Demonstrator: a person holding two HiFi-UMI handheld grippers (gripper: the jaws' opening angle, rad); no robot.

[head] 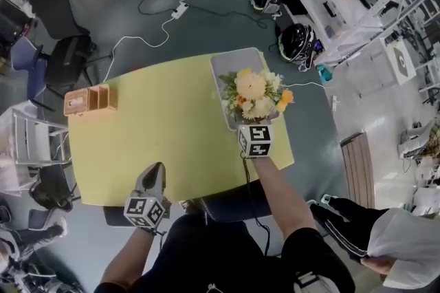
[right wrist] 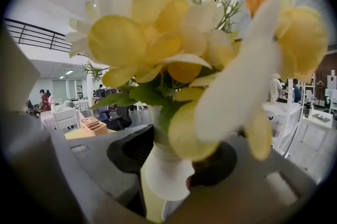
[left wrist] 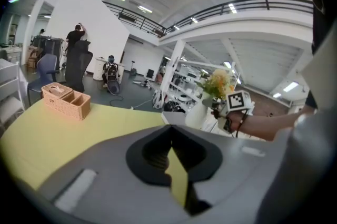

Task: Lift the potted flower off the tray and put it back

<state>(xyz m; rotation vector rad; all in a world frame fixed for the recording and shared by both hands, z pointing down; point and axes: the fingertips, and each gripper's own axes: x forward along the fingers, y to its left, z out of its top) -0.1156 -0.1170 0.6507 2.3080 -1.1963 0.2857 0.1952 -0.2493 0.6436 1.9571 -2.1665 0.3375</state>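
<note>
1. The right hand-held gripper (right wrist: 168, 165) clamps the potted flower (head: 254, 92) by its white pot, over the grey tray's (head: 227, 68) near end.
2. The left hand-held gripper (head: 154, 171), jaws together and empty, hovers above the yellow surface (head: 158, 120).

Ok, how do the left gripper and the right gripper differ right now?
The grey right gripper is clamped on the white pot of the yellow flowers; the grey left gripper has its jaws together on nothing. The right gripper is at the grey rectangular tray; the left gripper is by the yellow table's near edge. Both carry a cube with square markers.
</note>
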